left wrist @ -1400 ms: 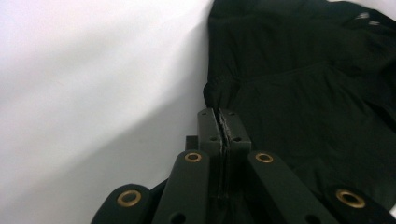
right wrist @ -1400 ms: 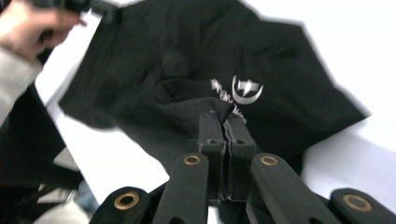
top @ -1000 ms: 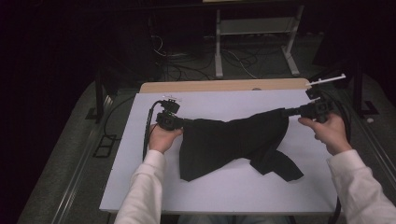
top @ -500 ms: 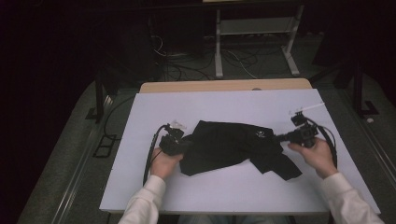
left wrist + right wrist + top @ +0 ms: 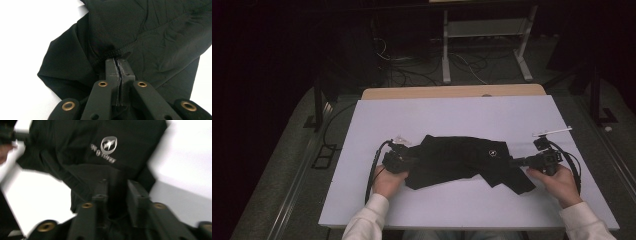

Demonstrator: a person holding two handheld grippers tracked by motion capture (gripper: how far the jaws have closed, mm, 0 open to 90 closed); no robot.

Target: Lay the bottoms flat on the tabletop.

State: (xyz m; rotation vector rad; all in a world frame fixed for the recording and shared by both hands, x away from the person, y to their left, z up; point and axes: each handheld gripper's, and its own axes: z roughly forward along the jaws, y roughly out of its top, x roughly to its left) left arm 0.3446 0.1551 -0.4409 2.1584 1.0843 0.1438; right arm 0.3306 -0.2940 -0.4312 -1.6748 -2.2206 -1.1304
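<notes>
Garment: a black, soft fabric garment (image 5: 462, 161) with a small white printed logo (image 5: 492, 153) lay crumpled across the middle of the white-covered table (image 5: 472, 115), stretched between the two grippers.
Logo: in the right gripper view the white emblem (image 5: 109, 144) sat on the upper fold, above a line of small lettering too blurred to read.
Left gripper: the black two-jaw left gripper (image 5: 117, 65) was clamped tight on a stitched hem of the garment (image 5: 150, 37), its jaws pressed together with cloth bunched at their tips.
Left hand: the left hand (image 5: 387, 179) held that gripper (image 5: 401, 161) at the cloth's left edge.
Right gripper: the right gripper (image 5: 115, 188) stood with its jaws parted, black fabric lying between them; the view was motion-blurred.
Right hand: the right hand (image 5: 559, 182) held its gripper (image 5: 518, 162) low at the garment's right end.
Sleeves: white sleeves (image 5: 367, 225) entered from the bottom edge.
</notes>
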